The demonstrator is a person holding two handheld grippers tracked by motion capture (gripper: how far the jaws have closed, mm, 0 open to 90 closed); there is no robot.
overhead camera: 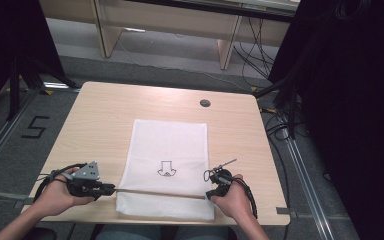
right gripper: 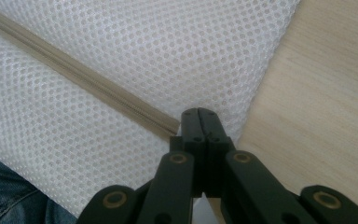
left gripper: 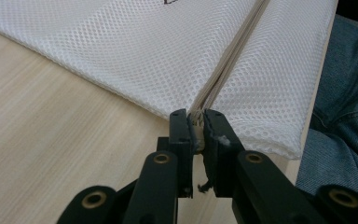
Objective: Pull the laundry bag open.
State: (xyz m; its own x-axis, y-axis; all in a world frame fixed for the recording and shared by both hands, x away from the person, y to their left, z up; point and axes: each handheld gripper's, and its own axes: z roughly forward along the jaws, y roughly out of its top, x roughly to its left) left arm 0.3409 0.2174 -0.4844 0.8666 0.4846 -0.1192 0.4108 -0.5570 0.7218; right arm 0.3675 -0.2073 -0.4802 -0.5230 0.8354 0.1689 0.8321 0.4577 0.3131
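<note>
A white mesh bag [overhead camera: 170, 145] lies flat on the wooden table [overhead camera: 100, 115], with a beige zipper [overhead camera: 155, 192] running across it near the front edge. My left gripper [overhead camera: 111, 189] is at the bag's left edge. In the left gripper view its jaws [left gripper: 196, 123] are shut on the end of the zipper [left gripper: 233, 60]. My right gripper [overhead camera: 209, 195] is at the bag's right edge. In the right gripper view its jaws [right gripper: 199, 114] are pressed fully together on the mesh [right gripper: 168, 46], where the zipper [right gripper: 74, 74] ends.
A small black drawing [overhead camera: 167, 169] marks the middle of the bag. A round cable hole [overhead camera: 205, 103] sits at the table's far side. The person's jeans [left gripper: 345, 93] show just past the front edge. Bare tabletop lies left and right of the bag.
</note>
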